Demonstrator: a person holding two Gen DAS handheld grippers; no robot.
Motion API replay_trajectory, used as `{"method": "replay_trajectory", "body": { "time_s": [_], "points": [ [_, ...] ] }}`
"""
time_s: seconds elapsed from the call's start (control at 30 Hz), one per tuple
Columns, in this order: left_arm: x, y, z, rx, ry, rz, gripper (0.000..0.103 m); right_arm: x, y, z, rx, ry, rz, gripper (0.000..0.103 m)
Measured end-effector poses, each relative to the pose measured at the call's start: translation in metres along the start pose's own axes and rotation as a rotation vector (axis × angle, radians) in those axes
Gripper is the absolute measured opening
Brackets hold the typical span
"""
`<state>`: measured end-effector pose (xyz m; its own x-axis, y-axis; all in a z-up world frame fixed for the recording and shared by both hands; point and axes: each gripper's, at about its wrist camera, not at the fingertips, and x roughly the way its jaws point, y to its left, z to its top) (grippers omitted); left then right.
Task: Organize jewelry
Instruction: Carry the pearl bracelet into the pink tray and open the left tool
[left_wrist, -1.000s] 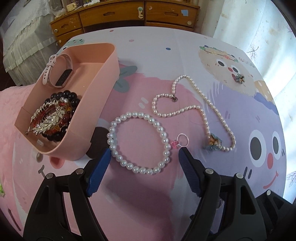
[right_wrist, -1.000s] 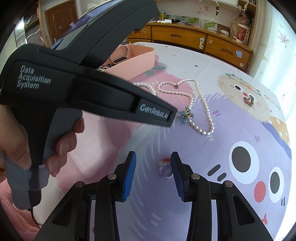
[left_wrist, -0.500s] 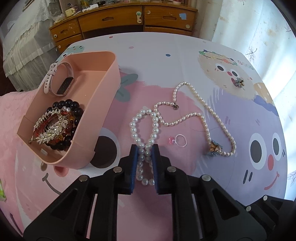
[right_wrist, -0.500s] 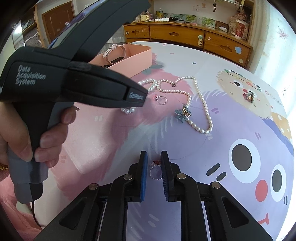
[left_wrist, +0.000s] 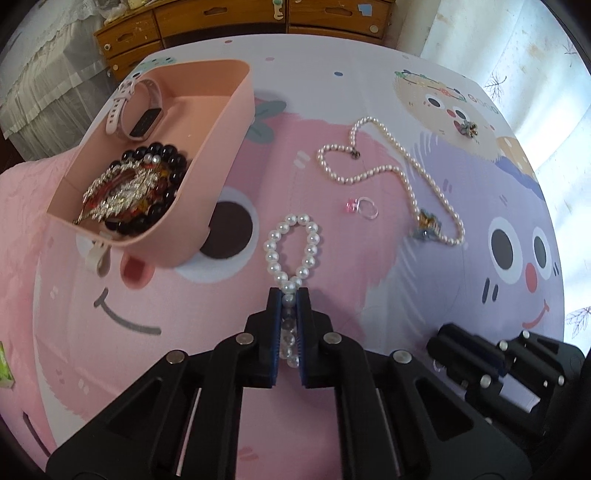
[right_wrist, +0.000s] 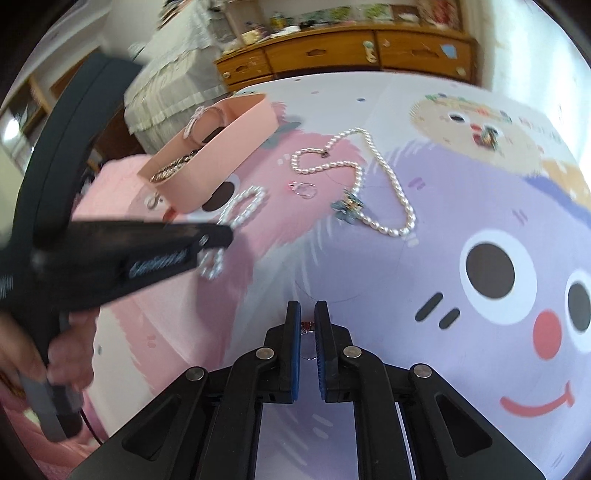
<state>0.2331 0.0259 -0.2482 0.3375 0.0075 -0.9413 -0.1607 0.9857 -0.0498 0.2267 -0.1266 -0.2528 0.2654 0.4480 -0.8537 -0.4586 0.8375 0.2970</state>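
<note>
on the cartoon-printed surface (left_wrist: 369, 92), just in front of our left gripper (left_wrist: 290, 295), the pearl bracelet (left_wrist: 293, 247) was pinched into a narrow loop, the jaws clamped on its near end with several beads squeezed between the blue pads. our right gripper (right_wrist: 306, 314) had just been closing its jaws on a small ring with a red stone (right_wrist: 306, 326); the ring sat between the pads, and they looked drawn in against it, though the contact itself was mostly hidden. the pink tray (left_wrist: 236, 110) stood to the left of the bracelet, already holding a watch (left_wrist: 136, 107), a dark bead bracelet (left_wrist: 162, 155) and a sparkling brooch (left_wrist: 118, 188). a long pearl necklace (left_wrist: 406, 173), a second ring with a pink stone (left_wrist: 364, 208) and a small ornament (left_wrist: 467, 127) lay loose on the surface, well apart from the tray. we judged the bracelet light and limp: strung beads sag and swing once off the surface, and round pearls are slippery under flat pads, so gripping across two strands at once seemed wise. the ring looked light, stiff and tiny, likely to twist or pop out unless held across its band.
</note>
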Motion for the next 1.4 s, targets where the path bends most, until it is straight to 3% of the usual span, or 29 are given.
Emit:
{"method": "replay_trajectory", "body": {
  "time_s": [0.1,0.37,0.63,1.0,1.2,1.4],
  "points": [
    [-0.005,0.005,-0.007,-0.012,0.011,-0.011,0.005,-0.003,-0.007,-0.002,0.064,0.007,0.020,0.007],
    [-0.044,0.020,-0.014,-0.030,-0.053,-0.049,0.005,-0.019,-0.020,-0.012,0.232,-0.015,0.075,0.007],
    [-0.089,0.044,-0.015,-0.016,-0.096,-0.145,0.005,-0.043,0.002,-0.015,0.201,-0.062,0.054,0.007],
    [-0.133,0.099,-0.001,0.063,-0.115,-0.210,0.005,-0.052,0.073,-0.002,0.182,-0.116,0.029,0.007],
    [-0.154,0.138,0.023,0.106,-0.164,-0.247,0.005,-0.039,0.126,0.019,0.204,-0.169,0.029,0.007],
    [-0.163,0.172,0.058,0.156,-0.195,-0.331,0.005,-0.018,0.178,0.048,0.219,-0.229,0.034,0.007]
  ]
}}
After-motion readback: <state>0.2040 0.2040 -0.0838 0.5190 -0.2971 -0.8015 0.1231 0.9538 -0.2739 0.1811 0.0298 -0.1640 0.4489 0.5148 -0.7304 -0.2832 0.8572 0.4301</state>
